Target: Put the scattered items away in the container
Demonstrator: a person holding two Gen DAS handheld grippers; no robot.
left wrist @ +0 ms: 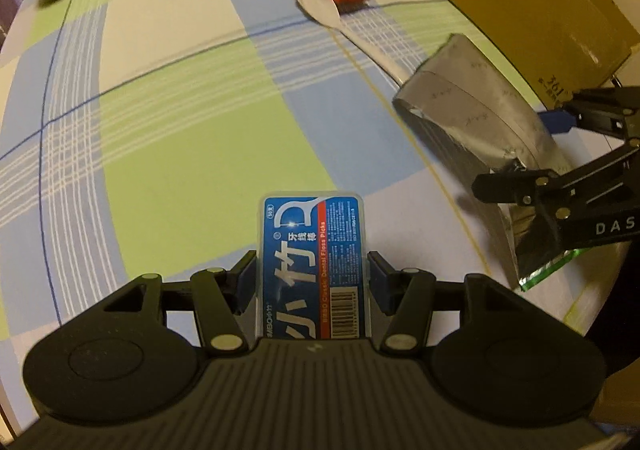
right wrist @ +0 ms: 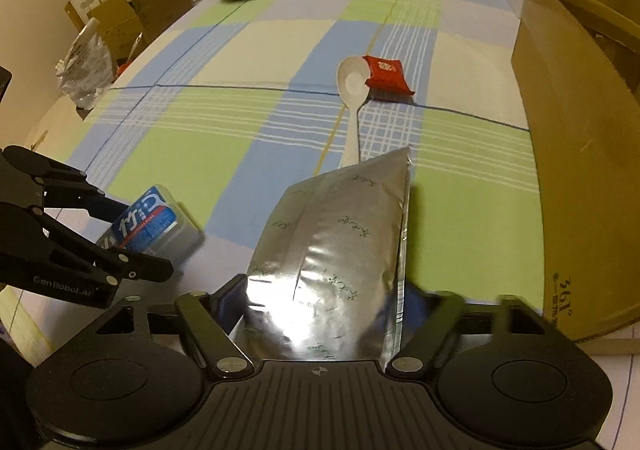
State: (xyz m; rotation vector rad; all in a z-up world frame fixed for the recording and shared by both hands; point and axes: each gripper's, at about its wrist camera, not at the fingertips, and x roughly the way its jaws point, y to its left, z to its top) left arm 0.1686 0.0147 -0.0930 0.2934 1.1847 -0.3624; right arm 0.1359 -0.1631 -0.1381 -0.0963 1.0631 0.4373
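Silver foil pouch stands between my right tool's spread jaws, long axis pointing away; cardboard box lies just right along the desk edge. Left tool pinches the floss-pick case, farther from the box.

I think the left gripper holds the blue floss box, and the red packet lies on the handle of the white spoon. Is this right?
Not quite. The left gripper does hold the floss box, but the red packet lies against the spoon's bowl, not its handle. The right wrist view shows this best.
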